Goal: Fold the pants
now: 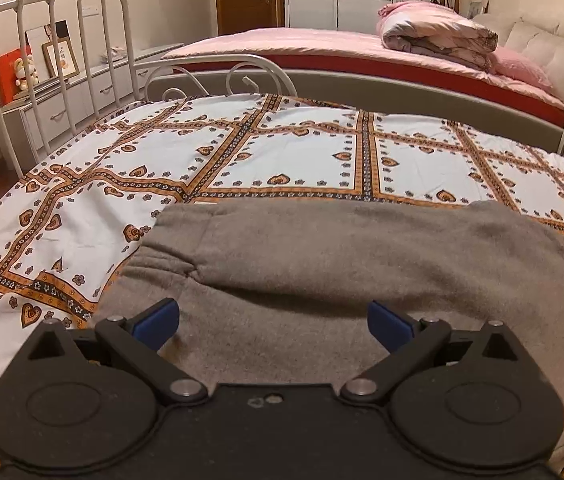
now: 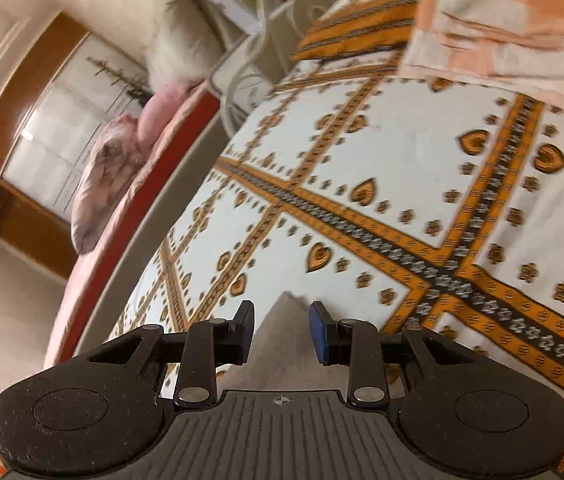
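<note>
Grey pants (image 1: 321, 256) lie folded on a bed sheet (image 1: 289, 160) printed with orange bands and hearts. In the left wrist view my left gripper (image 1: 273, 324) hovers just above the near part of the pants. Its blue pads (image 1: 158, 322) stand wide apart and hold nothing. In the right wrist view only a pointed grey corner of the pants (image 2: 278, 364) shows, lying on the sheet (image 2: 381, 160). My right gripper (image 2: 282, 332) is open above that corner, and its pads do not press on the cloth. This view is blurred by motion.
A white metal bed frame (image 1: 54, 60) rises at the sheet's left and far edges. Beyond it stands a pink bed (image 1: 301, 44) with a folded quilt (image 1: 433, 32). A folded peach and white blanket (image 2: 501, 28) and a patterned pillow (image 2: 361, 28) lie at the sheet's far end.
</note>
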`<state>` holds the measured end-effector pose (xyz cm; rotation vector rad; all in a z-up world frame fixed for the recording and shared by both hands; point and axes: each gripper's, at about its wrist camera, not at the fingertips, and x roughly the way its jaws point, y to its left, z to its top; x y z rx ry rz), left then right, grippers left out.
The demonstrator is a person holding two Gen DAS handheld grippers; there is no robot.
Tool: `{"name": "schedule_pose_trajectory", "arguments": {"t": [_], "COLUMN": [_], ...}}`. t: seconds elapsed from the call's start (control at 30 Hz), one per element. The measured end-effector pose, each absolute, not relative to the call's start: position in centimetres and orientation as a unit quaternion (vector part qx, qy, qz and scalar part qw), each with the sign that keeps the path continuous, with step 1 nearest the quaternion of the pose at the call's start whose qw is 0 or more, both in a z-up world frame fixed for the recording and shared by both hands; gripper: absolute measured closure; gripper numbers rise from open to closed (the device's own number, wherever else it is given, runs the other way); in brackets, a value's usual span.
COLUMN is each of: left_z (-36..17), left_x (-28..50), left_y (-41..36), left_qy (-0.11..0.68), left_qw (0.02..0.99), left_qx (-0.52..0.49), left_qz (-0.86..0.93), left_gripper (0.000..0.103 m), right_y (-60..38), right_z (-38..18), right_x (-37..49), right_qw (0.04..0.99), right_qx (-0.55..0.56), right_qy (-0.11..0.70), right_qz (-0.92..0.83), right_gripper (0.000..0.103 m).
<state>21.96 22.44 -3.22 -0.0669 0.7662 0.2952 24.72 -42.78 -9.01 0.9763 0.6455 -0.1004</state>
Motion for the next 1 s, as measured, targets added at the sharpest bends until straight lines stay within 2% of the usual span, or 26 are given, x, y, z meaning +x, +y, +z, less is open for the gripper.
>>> {"name": "schedule_pose_trajectory", "arguments": {"t": [0.4, 0.63, 1.0], "left_z": [-4.0, -4.1, -4.0], "left_x": [22.5, 22.7, 21.9], "left_y": [22.1, 21.7, 22.4], "left_qy": [0.389, 0.39, 0.394], "left_qw": [0.911, 0.911, 0.91], "left_qx": [-0.033, -0.044, -0.043], "left_qz": [0.13, 0.123, 0.122], "left_gripper": [0.006, 0.006, 0.006], "right_y": [-43.5, -41.8, -40.0], "right_z": [-9.0, -10.5, -8.3], "right_x": [14.3, 16.3, 16.4], "right_qw": [0.781, 0.767, 0.803], "right_qx": [0.533, 0.54, 0.491], "right_qy": [0.318, 0.342, 0.335], "right_qz": [-0.066, -0.053, -0.039], "right_gripper": [0.072, 0.072, 0.072]}}
